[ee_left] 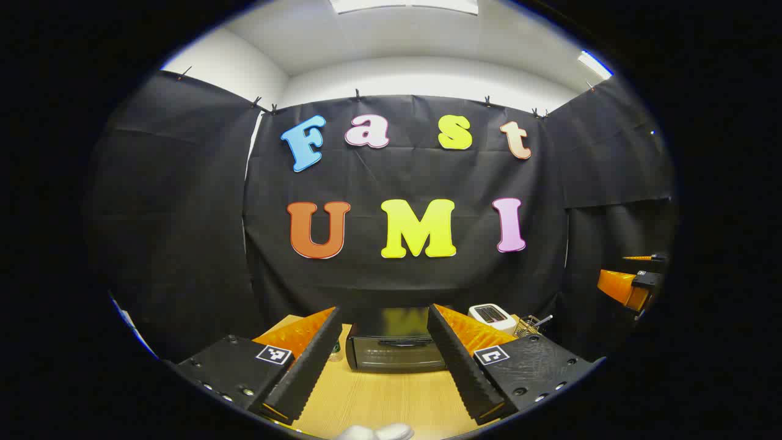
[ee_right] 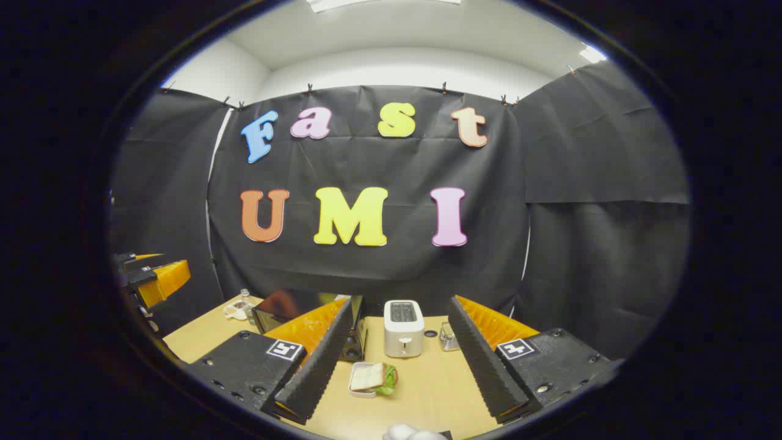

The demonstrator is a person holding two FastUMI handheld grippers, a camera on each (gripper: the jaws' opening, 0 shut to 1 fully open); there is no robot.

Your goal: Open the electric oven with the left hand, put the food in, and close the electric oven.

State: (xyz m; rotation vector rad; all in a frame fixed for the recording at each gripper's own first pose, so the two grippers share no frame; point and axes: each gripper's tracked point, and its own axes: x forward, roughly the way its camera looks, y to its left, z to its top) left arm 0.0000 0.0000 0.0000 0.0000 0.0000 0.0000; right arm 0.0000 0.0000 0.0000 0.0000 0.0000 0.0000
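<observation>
Left gripper (ee_left: 385, 354) fingers spread wide, raised above the table (ee_left: 379, 400), aimed at the oven (ee_left: 396, 348), door closed and facing it, long axis crosswise, right gripper (ee_right: 397, 360) likewise apart, sandwich (ee_right: 374, 377) on table between its fingers, toaster (ee_right: 403, 328) beyond.

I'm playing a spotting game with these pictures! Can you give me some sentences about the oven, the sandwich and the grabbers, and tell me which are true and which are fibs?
1. The oven door is shut. True.
2. The sandwich is inside the oven. False: it lies in a small dish on the table, in front of the toaster.
3. The left gripper is open and holds nothing. True.
4. The right gripper squeezes the sandwich. False: its fingers are spread wide, with nothing between them pressed.
5. The toaster is white. True.
</observation>
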